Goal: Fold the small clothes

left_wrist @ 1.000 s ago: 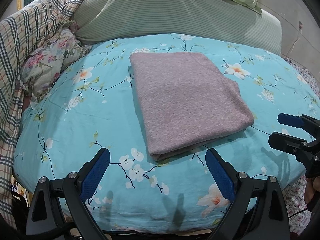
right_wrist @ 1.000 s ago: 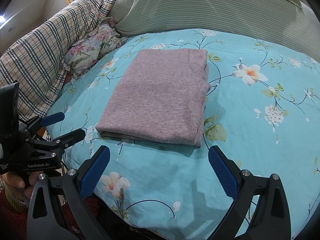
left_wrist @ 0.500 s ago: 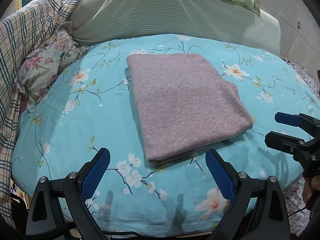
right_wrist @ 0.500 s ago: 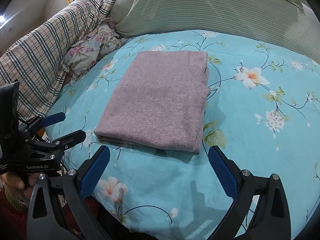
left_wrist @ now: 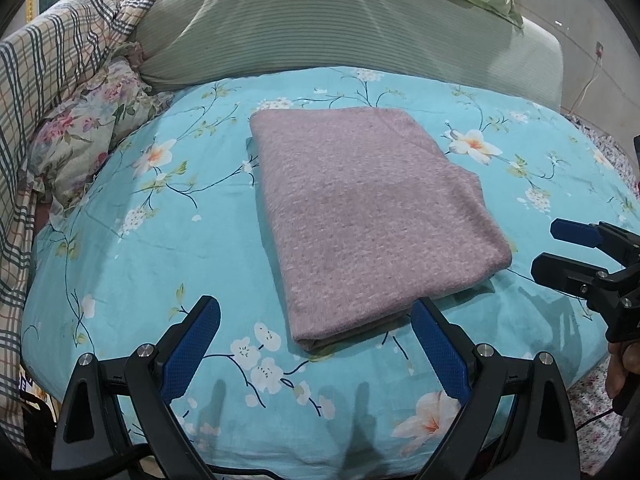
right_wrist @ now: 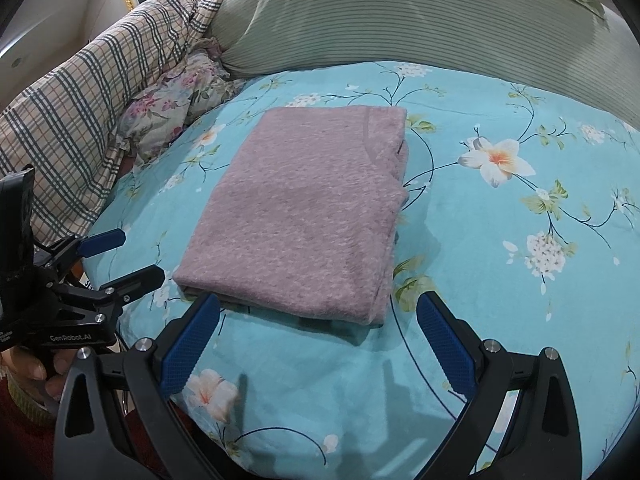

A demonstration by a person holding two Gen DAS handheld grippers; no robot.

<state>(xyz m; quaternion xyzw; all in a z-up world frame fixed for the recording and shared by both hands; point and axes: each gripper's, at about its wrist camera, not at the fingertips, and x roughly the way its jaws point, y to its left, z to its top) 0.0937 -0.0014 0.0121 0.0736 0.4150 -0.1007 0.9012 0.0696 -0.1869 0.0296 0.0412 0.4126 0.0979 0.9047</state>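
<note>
Both grippers have edged slightly closer, left gripper (left_wrist: 316, 344) and right gripper (right_wrist: 318, 340) fingers wide apart holding nothing; mauve garment (left_wrist: 368, 216) sits folded on the bed (left_wrist: 132, 248), fold looks done.

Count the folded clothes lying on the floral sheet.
1: the folded mauve garment lies flat mid-sheet on the turquoise floral sheet, ahead of both open grippers. Nothing else folded shows; the piled bedding behind could hide more.

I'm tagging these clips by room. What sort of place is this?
Most likely a bedroom: a folded pink garment lies on a bed with a floral blue sheet, a striped green pillow and a plaid blanket behind it.
</note>
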